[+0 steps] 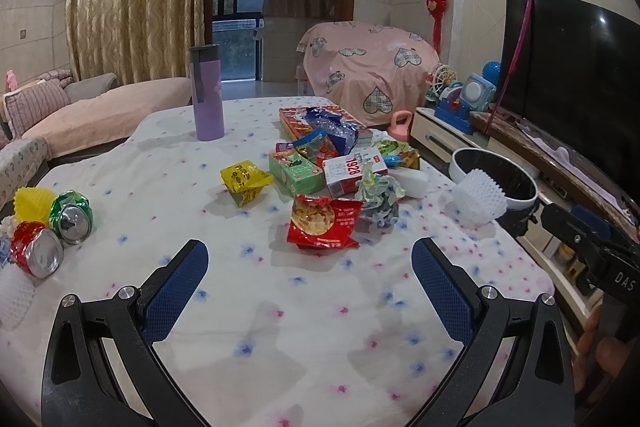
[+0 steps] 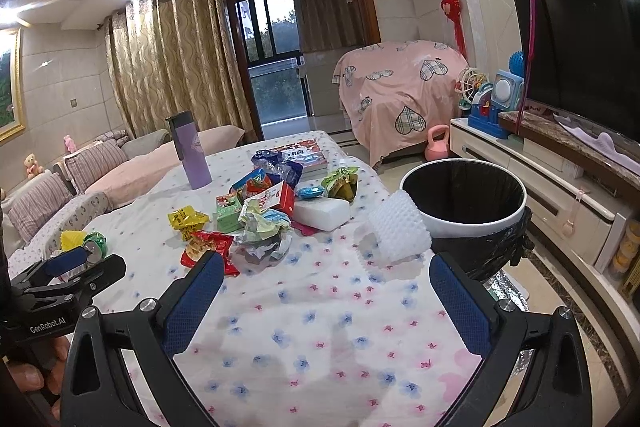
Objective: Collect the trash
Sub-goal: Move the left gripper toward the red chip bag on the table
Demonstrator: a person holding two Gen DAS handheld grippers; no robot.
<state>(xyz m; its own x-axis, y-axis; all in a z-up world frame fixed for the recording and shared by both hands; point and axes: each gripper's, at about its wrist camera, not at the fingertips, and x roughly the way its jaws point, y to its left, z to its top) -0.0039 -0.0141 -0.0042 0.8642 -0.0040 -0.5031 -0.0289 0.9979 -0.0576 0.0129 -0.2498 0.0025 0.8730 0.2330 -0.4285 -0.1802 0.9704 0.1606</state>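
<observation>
We hold both tools, left (image 1: 310, 259) and right (image 2: 326, 275), released above the flowered bench (image 1: 320, 327). Red packet (image 1: 322, 223) lies flat mid-bench, long axis toward us; bin (image 2: 464, 203) off the right edge; curtains (image 2: 168, 59) beyond.

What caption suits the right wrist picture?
Open right gripper above a floral table of snack wrappers, white foam net beside the black-lined bin.

Wrappers and cartons (image 1: 320, 167) sit heaped mid-table (image 1: 280, 307), a snack bag (image 1: 322, 223) lying nearest in front. Behind-left stands the flask (image 1: 207, 93). Two crushed cans (image 1: 54, 231) lie at the far left edge. The foam net (image 2: 398, 229) rests at the right edge, just beside the bin (image 2: 464, 211), which stands off the table.
</observation>
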